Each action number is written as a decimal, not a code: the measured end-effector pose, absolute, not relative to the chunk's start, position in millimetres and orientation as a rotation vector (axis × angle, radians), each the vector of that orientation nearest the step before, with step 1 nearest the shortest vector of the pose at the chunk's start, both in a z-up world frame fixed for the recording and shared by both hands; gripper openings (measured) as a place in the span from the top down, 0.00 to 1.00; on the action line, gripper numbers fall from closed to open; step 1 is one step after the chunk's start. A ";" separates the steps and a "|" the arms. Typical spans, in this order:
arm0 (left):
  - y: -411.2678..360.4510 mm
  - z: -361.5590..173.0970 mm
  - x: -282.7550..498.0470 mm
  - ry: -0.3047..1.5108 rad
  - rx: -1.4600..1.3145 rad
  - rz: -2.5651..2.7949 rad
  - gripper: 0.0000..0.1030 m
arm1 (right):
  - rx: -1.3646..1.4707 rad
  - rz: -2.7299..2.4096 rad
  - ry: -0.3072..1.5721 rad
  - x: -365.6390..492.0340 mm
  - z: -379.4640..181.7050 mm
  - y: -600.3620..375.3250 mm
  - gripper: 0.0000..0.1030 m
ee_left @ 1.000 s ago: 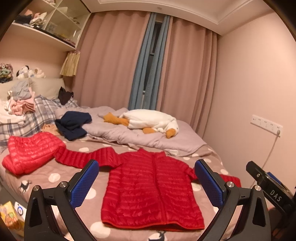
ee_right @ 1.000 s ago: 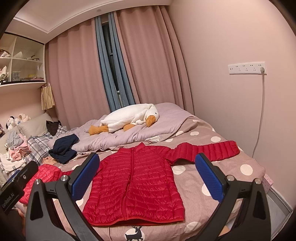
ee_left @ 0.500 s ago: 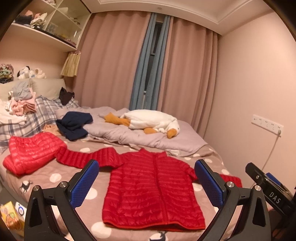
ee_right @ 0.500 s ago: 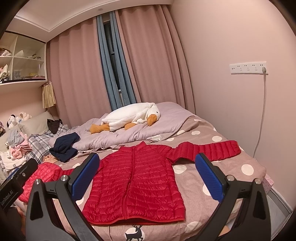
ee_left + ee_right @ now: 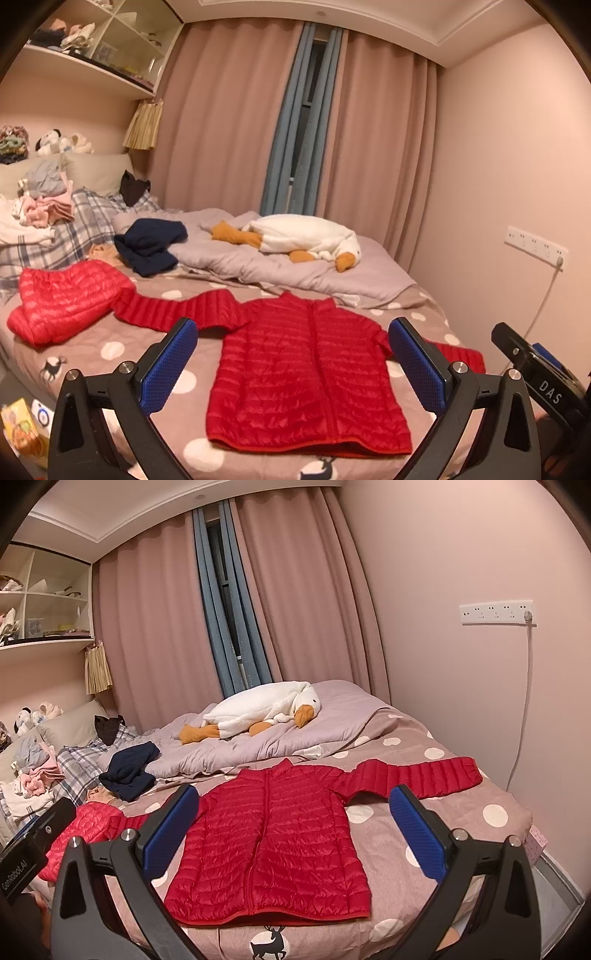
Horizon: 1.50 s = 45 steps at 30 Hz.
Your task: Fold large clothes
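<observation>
"DAS" shows on the right gripper, "GenRobot.AI" on the left gripper. Both grippers' jaws gape wide, empty, edged slightly closer to the bed than a second ago. One red jacket lies flat there, sleeves out; a second jacket sits bundled beside one goose.

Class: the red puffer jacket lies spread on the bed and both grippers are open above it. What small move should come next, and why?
Probably lower the right gripper to the outstretched right sleeve and grip its cuff. The red jacket already lies flat, zipped, sleeves spread, and neither gripper touches it; the left gripper is also open.
</observation>
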State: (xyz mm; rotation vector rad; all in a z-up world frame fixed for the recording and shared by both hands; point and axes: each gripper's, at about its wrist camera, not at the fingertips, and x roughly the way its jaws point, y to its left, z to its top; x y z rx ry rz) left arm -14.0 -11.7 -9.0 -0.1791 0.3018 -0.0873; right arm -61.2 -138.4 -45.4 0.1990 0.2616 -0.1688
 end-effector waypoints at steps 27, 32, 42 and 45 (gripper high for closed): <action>48.1 -93.7 147.1 0.497 -0.301 0.037 0.01 | 0.278 -0.227 0.507 81.3 -125.3 -208.4 0.00; 64.6 -160.3 226.2 0.626 -0.221 0.112 0.01 | 0.292 -0.270 0.617 155.2 -169.2 -242.0 0.00; 98.7 -245.1 315.1 0.860 -0.320 0.112 0.01 | 0.339 -0.232 0.834 278.3 -266.7 -270.7 0.15; 94.8 -262.1 329.9 0.936 -0.400 -0.027 0.01 | 0.372 -0.199 0.878 300.7 -294.2 -271.3 0.13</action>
